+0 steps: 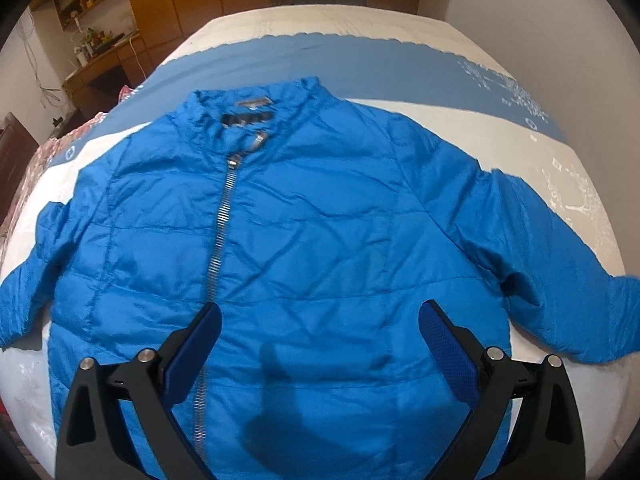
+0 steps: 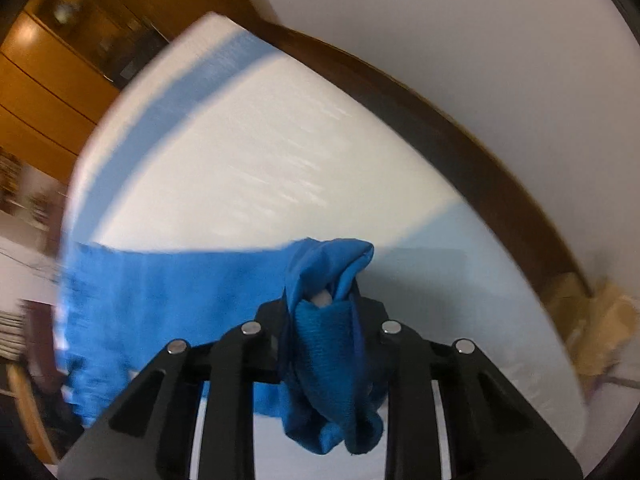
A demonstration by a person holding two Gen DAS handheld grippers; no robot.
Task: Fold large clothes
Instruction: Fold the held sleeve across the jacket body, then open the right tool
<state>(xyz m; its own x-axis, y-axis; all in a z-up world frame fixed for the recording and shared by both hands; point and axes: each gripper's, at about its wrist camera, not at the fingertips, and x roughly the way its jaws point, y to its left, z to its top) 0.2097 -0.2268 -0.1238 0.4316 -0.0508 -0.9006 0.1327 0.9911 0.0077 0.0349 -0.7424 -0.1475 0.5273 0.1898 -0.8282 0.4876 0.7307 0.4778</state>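
Left wrist view, far left: a wooden desk point(image 1: 100, 68) with cluttered shelves above it stands beyond the bed point(image 1: 400, 24), whose cover is white with a blue band across it. A bright blue padded jacket point(image 1: 320, 220) lies front up and spread flat on that cover, collar toward the far end, both sleeves out to the sides, its metal zipper point(image 1: 218, 240) closed and running down left of centre. The left gripper point(image 1: 320, 328) hangs over the lower front of the jacket with its jaws wide apart and nothing between them; the blue pads frame bare fabric, and whether the tips touch it cannot be determined. Right wrist view, heavily blurred: at left, wooden cabinets point(image 2: 48, 92); centre, the white bed surface with the blue sleeve point(image 2: 168, 292) stretching in from the left edge. The right gripper point(image 2: 324, 300) has its jaws drawn narrow, clamped on the bunched end of that sleeve; the ribbed cuff point(image 2: 328, 360) hangs down over the gripper body. At right, a dark wooden bed frame point(image 2: 460, 128) curves along a pale wall.
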